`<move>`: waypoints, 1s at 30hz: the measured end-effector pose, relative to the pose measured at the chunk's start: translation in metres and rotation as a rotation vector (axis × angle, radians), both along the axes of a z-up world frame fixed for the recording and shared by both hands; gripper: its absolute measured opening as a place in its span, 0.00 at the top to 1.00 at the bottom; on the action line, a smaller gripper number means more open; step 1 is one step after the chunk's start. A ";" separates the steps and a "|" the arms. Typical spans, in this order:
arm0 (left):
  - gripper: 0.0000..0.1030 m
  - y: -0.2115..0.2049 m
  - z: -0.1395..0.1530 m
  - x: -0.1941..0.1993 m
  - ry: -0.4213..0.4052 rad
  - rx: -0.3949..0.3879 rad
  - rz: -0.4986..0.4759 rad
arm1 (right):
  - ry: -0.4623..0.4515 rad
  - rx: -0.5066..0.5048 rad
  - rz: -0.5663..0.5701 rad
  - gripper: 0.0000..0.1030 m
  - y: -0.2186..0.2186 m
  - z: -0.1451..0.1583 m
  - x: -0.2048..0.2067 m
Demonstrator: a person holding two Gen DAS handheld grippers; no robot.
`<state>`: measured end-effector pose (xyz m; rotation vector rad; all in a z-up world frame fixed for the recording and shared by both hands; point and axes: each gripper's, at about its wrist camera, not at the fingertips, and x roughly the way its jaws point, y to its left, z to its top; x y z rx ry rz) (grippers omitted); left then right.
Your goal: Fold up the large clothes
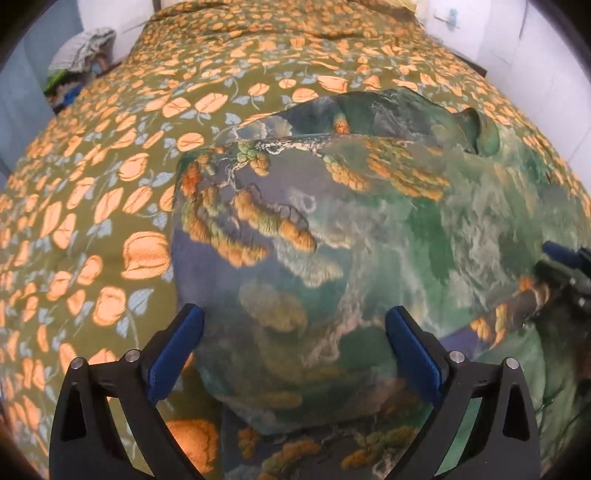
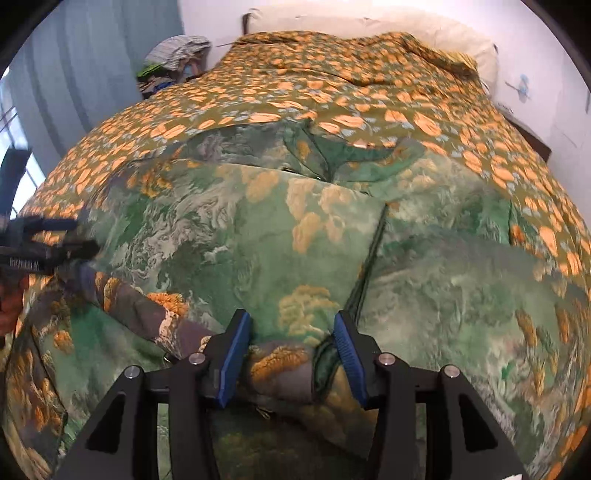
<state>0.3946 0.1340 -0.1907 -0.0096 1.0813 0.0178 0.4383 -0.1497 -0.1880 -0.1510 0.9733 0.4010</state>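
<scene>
A large green garment (image 1: 332, 229) with a printed landscape of orange trees lies spread on the bed, and it also fills the right wrist view (image 2: 258, 240). My left gripper (image 1: 293, 325) is open just above the garment's left part, with nothing between its blue pads. My right gripper (image 2: 291, 332) has its jaws part closed around a bunched fold of the garment (image 2: 284, 362) at the near edge. The right gripper shows at the right edge of the left wrist view (image 1: 565, 273), with a twisted strip of cloth leading to it. The left gripper shows at the left of the right wrist view (image 2: 48, 240).
The bed is covered by an olive bedspread (image 1: 147, 147) with orange flowers. A pile of clothes (image 1: 81, 55) sits beside the bed at far left. White walls stand behind and to the right. A pillow (image 2: 369, 26) lies at the head.
</scene>
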 end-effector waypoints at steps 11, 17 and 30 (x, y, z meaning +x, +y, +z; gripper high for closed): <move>0.03 0.035 0.029 -0.134 0.023 -0.174 -0.006 | -0.004 0.021 -0.081 0.41 -0.097 0.042 -0.102; 0.03 0.046 0.004 -0.202 0.137 -0.342 0.009 | 0.109 0.079 -0.283 0.41 -0.209 0.039 -0.190; 0.07 0.060 0.103 -0.271 0.028 -0.201 -0.076 | 0.202 0.084 -0.430 0.41 -0.281 0.044 -0.291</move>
